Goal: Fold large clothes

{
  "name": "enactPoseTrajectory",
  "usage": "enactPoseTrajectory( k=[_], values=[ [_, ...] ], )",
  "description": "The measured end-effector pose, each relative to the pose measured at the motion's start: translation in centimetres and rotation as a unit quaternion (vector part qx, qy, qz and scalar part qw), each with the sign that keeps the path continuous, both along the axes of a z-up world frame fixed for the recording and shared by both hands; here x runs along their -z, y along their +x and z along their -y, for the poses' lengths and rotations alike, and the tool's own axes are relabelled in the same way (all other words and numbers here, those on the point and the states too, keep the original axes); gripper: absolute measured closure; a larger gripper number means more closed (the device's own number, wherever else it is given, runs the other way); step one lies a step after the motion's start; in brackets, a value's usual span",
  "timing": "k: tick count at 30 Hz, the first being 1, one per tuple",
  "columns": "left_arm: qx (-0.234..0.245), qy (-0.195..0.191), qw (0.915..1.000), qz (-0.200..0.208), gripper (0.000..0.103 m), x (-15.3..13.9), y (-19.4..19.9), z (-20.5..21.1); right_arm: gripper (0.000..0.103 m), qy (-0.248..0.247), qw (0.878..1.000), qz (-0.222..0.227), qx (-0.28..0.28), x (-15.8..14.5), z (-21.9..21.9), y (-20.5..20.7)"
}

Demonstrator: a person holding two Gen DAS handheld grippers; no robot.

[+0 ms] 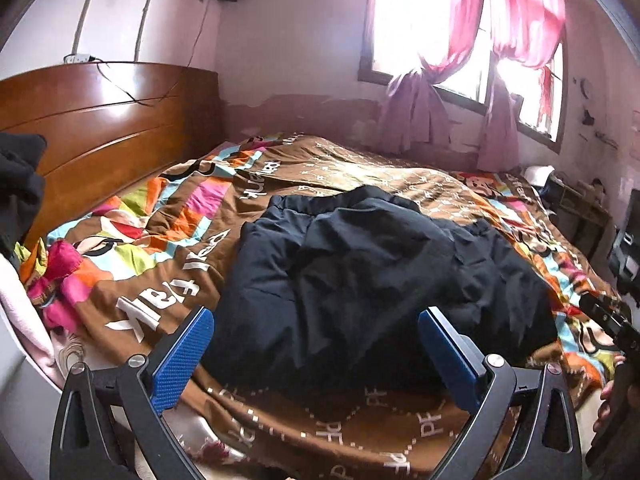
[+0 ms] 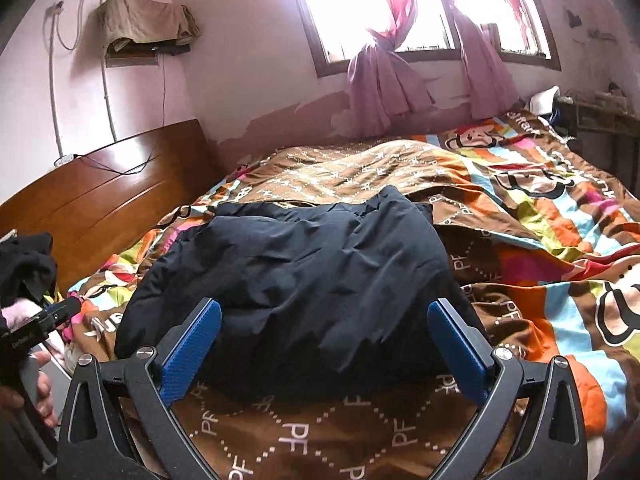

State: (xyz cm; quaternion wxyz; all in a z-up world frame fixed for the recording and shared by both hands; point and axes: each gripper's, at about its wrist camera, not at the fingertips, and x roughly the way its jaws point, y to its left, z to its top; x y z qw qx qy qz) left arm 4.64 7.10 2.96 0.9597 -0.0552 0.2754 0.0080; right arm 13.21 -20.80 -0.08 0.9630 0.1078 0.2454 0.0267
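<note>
Both sets of jaws are spread wide and empty: left gripper [image 1: 316, 344] and right gripper [image 2: 324, 340] each hang just short of the near edge of the dark navy padded jacket [image 1: 360, 272], blue pads [image 1: 182, 356] clear of the cloth.

Jacket sits roughly mid-bed on the brown patterned quilt [image 2: 540, 248], already bunched into a thick lump, elastic hem at its far side. Headboard [image 1: 108, 132] lies to its left, the window with pink curtains [image 2: 384, 80] beyond it.

Risks as I read them:
- Fabric is puffy and slick-looking. A shallow pinch on the top layer likely slips out, or lifts one layer only and the fold opens up.
- Quilt lies right under the jacket's near edge and is rumpled. A low bite could catch quilt together with jacket and drag the bedding.
- Dark-on-dark: seams and sleeve edges are hard to tell apart in either wrist view, so picking matched corners is guesswork. Mismatched grips mean a skewed fold.
- The other black garment [image 1: 20, 184] is heaped near the headboard, well apart from the jacket; a wide sweep left could snag it.
- Grippers sit near each other over the same edge. Converging on one spot risks a knock.
</note>
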Motion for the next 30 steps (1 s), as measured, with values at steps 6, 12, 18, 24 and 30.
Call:
enactPoseTrajectory(
  k=[6,12,18,24,30],
  values=[
    [0.009,-0.021,0.9997,-0.007,0.0,1.1,-2.2,0.0,0.001,-0.006,1.0,0.011,-0.015,-0.2,-1.6,-2.4],
    [0.019,-0.006,0.9998,0.005,0.0,1.6,-4.1,1.1,0.001,-0.009,0.999,0.018,-0.033,-0.4,-2.9,-4.2],
    [0.023,0.004,0.9992,0.031,0.0,1.0,-5.3,1.6,0.001,-0.02,0.999,0.026,-0.039,0.0,-3.9,-5.6],
    [0.02,0.01,0.9989,0.042,0.0,1.1,-5.8,2.1,0.001,-0.032,0.998,0.026,-0.048,0.7,-4.4,-6.0],
    [0.024,0.039,0.9979,0.046,0.0,1.5,-6.1,3.1,0.001,-0.034,0.998,0.024,-0.05,0.9,-4.6,-6.0]
  ],
)
